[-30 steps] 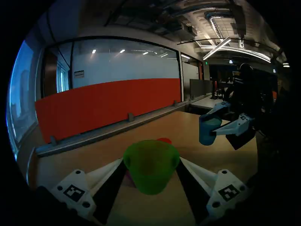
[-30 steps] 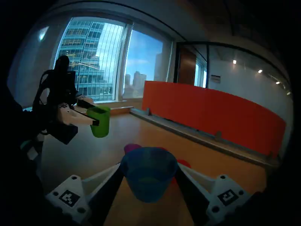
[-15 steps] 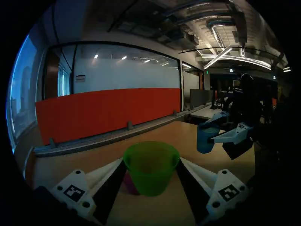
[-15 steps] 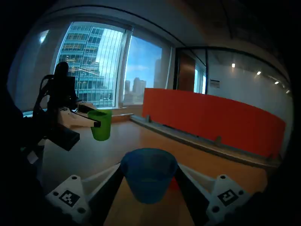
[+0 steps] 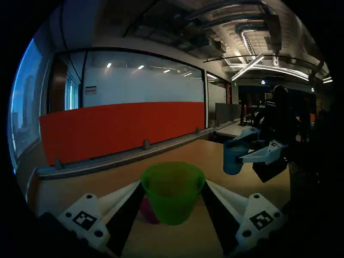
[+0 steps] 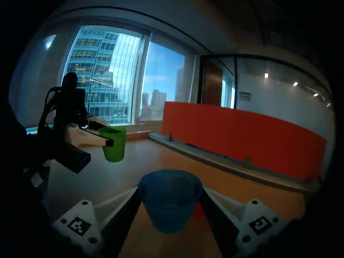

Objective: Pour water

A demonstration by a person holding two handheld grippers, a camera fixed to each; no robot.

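Note:
My left gripper (image 5: 173, 195) is shut on a green cup (image 5: 173, 191), held upright above the wooden table (image 5: 215, 152). My right gripper (image 6: 171, 202) is shut on a blue cup (image 6: 170, 200), also upright, with liquid low inside. In the left gripper view the blue cup (image 5: 233, 155) hangs at the right in the right gripper (image 5: 241, 154). In the right gripper view the green cup (image 6: 114, 143) hangs at the left in the left gripper (image 6: 107, 139). The two cups are apart, at about the same height.
A purple cup (image 5: 149, 210) stands on the table behind the green one. A red cup (image 6: 198, 210) peeks out behind the blue one. An orange partition (image 5: 124, 124) runs along the table's far edge. Tall windows (image 6: 112, 81) lie beyond.
Both grippers have risen and levelled with their cups. In the left gripper view the blue cup has drifted slightly left; the red cup has dropped out of sight behind the green one.

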